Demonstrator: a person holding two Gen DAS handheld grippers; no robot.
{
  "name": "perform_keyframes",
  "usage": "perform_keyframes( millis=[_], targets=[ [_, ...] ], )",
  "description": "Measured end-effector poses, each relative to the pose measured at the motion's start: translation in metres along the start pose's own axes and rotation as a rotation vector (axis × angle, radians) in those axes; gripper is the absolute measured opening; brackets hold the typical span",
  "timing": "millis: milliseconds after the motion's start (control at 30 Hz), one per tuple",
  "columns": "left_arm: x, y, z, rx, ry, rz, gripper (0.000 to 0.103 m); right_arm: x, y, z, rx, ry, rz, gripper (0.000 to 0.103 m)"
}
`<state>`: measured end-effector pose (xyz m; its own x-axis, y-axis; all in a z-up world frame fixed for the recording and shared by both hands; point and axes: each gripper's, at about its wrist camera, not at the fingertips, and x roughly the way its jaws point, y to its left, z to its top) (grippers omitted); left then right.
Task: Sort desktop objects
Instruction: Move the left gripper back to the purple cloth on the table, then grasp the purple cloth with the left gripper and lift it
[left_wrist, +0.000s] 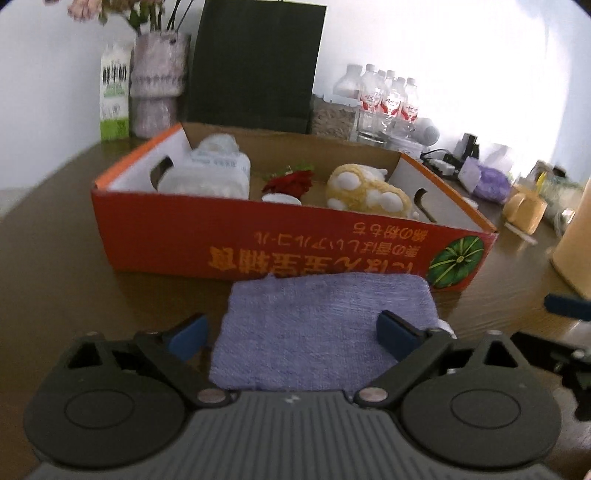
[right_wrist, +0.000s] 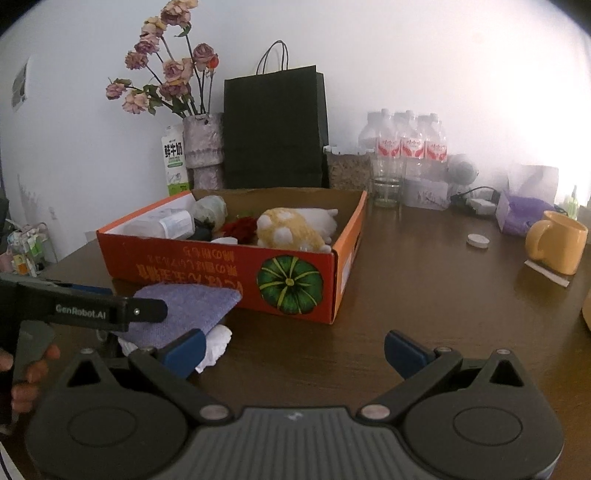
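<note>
An orange cardboard box (left_wrist: 258, 240) stands on the dark wooden table and holds a plastic container (left_wrist: 207, 173), a red rose (left_wrist: 290, 182) and a yellow-and-white plush toy (left_wrist: 364, 194). A folded purple towel (left_wrist: 325, 332) lies flat just in front of the box. My left gripper (left_wrist: 291, 334) is open, low over the towel, its blue pads at either side of it. My right gripper (right_wrist: 295, 350) is open and empty above bare table, right of the towel (right_wrist: 181, 310). A crumpled white tissue (right_wrist: 216, 345) lies by the towel's right edge. The box (right_wrist: 229, 266) also shows there.
At the back stand a black paper bag (right_wrist: 275, 129), a vase of dried flowers (right_wrist: 203, 151), a milk carton (right_wrist: 173, 164) and several water bottles (right_wrist: 406, 147). A yellow mug (right_wrist: 556, 242), a small white lid (right_wrist: 477, 240) and a purple packet (right_wrist: 521, 216) are at the right.
</note>
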<state>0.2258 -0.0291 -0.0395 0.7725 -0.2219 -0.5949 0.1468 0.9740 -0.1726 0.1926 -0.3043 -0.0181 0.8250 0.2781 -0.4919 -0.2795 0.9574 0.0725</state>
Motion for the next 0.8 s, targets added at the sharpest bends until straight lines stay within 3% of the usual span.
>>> perform_keyframes(
  millis=[200,467,800],
  targets=[
    [-0.002,0.0,0.0,-0.03,0.004,-0.045,0.071,0.005,0.0,0.0,0.009,0.008,0.016,0.103],
    [-0.013,-0.016,0.0,0.009,-0.023,-0.013,0.048,0.013,0.001,0.0,0.025,0.026,0.006,0.103],
    [-0.028,-0.022,0.001,0.006,-0.052,-0.056,0.02,0.021,0.005,-0.002,0.037,0.055,0.004,0.103]
  ],
)
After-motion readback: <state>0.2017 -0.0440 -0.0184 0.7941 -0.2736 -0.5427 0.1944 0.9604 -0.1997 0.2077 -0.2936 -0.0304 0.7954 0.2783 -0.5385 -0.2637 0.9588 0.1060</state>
